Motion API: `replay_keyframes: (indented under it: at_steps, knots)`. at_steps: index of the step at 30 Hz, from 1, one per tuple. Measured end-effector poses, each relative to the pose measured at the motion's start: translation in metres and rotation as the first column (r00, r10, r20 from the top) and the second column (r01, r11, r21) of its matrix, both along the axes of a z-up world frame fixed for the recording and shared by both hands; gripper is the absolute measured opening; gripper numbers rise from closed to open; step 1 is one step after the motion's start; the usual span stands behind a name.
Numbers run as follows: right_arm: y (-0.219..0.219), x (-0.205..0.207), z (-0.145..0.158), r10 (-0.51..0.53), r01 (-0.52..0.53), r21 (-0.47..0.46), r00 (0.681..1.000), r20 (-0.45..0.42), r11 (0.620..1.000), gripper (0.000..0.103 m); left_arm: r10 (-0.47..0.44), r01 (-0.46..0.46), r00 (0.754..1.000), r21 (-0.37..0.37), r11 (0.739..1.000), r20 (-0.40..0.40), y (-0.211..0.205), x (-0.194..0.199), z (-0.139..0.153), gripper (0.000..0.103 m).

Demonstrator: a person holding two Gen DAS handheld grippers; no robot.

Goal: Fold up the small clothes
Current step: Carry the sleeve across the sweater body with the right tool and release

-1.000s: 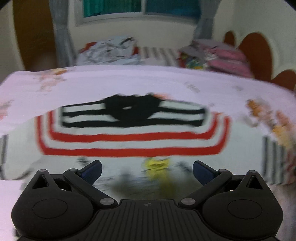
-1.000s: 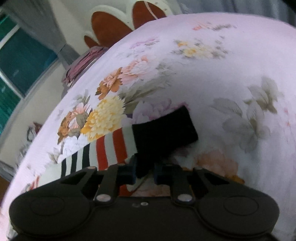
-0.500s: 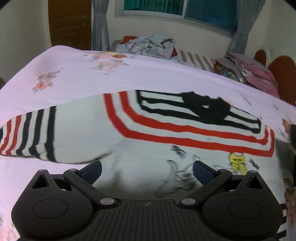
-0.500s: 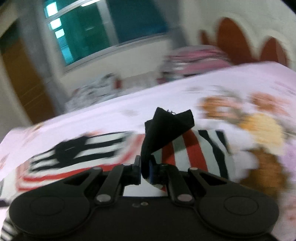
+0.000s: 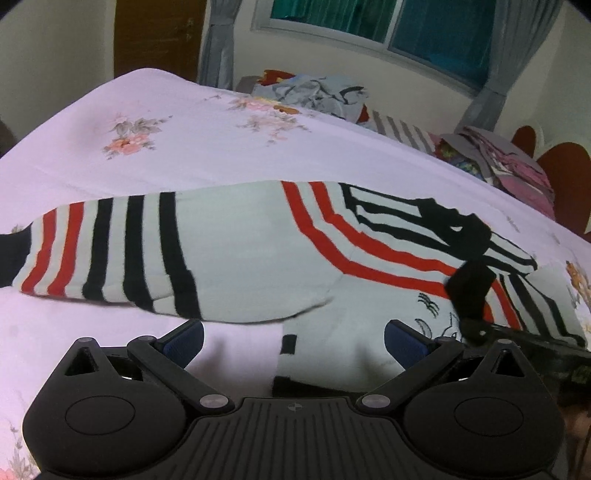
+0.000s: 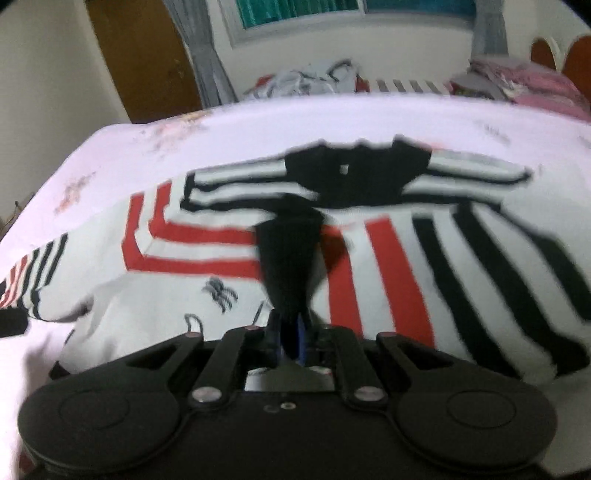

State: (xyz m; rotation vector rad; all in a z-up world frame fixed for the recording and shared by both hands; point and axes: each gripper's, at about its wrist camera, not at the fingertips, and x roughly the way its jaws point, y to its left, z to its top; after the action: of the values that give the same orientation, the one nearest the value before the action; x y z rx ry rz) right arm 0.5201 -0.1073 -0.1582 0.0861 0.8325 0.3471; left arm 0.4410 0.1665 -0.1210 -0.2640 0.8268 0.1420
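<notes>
A small white sweater (image 5: pixel 258 258) with red and black stripes lies spread on a bed covered by a pale pink floral bedsheet (image 5: pixel 184 147). In the left wrist view, one sleeve (image 5: pixel 107 251) stretches out flat to the left, banded in red and black and ending in a black cuff at the frame's edge. The black collar (image 5: pixel 454 225) sits toward the far right of the garment. Small dark drawings, one like a spider, mark the white chest.

The left gripper (image 5: pixel 293 338) hovers just above the sweater's lower edge with its blue-padded fingers (image 5: pixel 184 336) spread wide apart, holding nothing.

The right gripper (image 6: pixel 290 338) has its fingers pinched together on the black cuff (image 6: pixel 288 258) of the other sleeve. That striped sleeve (image 6: pixel 461 277) is drawn across the chest of the sweater, with the cuff rising from the jaws toward the collar (image 6: pixel 354 173). This view is motion-blurred. The left wrist view shows the same gripper (image 5: pixel 476 328) at the right, with the cuff (image 5: pixel 469 288) standing up from it.

Beyond the bed's far edge sit a rumpled heap of grey clothes (image 5: pixel 317 92) and a stack of pink folded items (image 5: pixel 517 166). A teal window (image 5: pixel 369 26) with grey curtains (image 5: pixel 218 40) and a brown door (image 5: pixel 159 37) fill the back wall.
</notes>
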Motion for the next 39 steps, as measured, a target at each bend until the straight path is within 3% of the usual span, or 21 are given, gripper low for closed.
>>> replay_keyframes:
  at_steps: [3,4,6,9,11,16,17,18,19,21,23,26,29,32,35,39]
  knots:
    - [-0.003,-0.017,0.018,0.023,-0.025,0.037,0.998,0.057,0.999,0.056,-0.051,0.051,0.999,-0.015,0.999,0.019,-0.013,0.01,-0.001,0.103]
    - [-0.009,-0.024,0.027,0.019,-0.024,0.049,0.995,0.094,0.998,0.055,-0.071,0.072,0.997,-0.028,0.997,0.024,-0.021,0.016,-0.002,0.103]
    - [-0.028,-0.031,0.043,-0.025,0.017,0.077,0.993,0.112,0.997,0.043,-0.11,0.112,0.993,-0.059,0.992,0.031,-0.036,0.028,-0.004,0.103]
    - [-0.064,-0.037,0.061,-0.129,0.118,0.079,0.979,0.156,0.99,0.037,-0.162,0.162,0.987,-0.118,0.98,0.013,-0.064,0.053,-0.017,0.103]
    - [-0.096,-0.039,0.072,-0.21,0.203,0.058,0.962,0.174,0.977,0.029,-0.187,0.185,0.982,-0.138,0.973,0.003,-0.078,0.069,-0.028,0.103]
    - [-0.175,-0.051,0.077,-0.422,0.418,0.062,0.891,0.166,0.906,0.028,-0.201,0.193,0.979,-0.157,0.969,-0.032,-0.1,0.103,-0.048,0.102]
    - [-0.186,-0.053,0.075,-0.448,0.443,0.062,0.881,0.156,0.894,0.028,-0.205,0.199,0.978,-0.155,0.968,-0.025,-0.104,0.108,-0.049,0.083]
    - [-0.196,-0.055,0.073,-0.476,0.472,0.063,0.868,0.145,0.879,0.028,-0.212,0.205,0.977,-0.146,0.968,-0.028,-0.109,0.112,-0.051,0.046]
    - [-0.206,-0.058,0.071,-0.502,0.497,0.066,0.855,0.133,0.865,0.028,-0.215,0.208,0.976,-0.136,0.969,-0.044,-0.113,0.118,-0.054,0.036]
    - [-0.22,-0.061,0.069,-0.528,0.522,0.08,0.842,0.109,0.849,0.028,-0.221,0.215,0.975,-0.134,0.967,-0.031,-0.119,0.125,-0.056,0.026]
    - [-0.222,-0.064,0.065,-0.539,0.533,0.084,0.837,0.096,0.842,0.028,-0.237,0.233,0.971,-0.125,0.964,-0.021,-0.123,0.128,-0.053,0.003]
    - [-0.224,-0.062,0.062,-0.537,0.531,0.082,0.839,0.088,0.844,0.028,-0.208,0.217,0.973,-0.084,0.973,0.098,-0.111,0.115,-0.025,0.003]
    - [-0.227,-0.057,0.061,-0.529,0.522,0.089,0.845,0.083,0.848,0.028,-0.18,0.187,0.973,-0.036,0.982,0.147,-0.089,0.104,-0.006,0.003]
    - [-0.225,-0.051,0.055,-0.502,0.496,0.093,0.863,0.058,0.863,0.028,-0.183,0.181,0.978,0.026,0.983,0.096,-0.078,0.099,-0.015,0.003]
    - [-0.217,-0.044,0.04,-0.461,0.459,0.077,0.887,0.017,0.885,0.028,-0.172,0.172,0.984,0.027,0.985,0.037,-0.08,0.099,-0.034,0.003]
    - [-0.209,-0.04,0.029,-0.429,0.429,0.049,0.903,-0.006,0.902,0.03,-0.168,0.168,0.986,0.012,0.986,0.02,-0.086,0.095,-0.044,0.003]
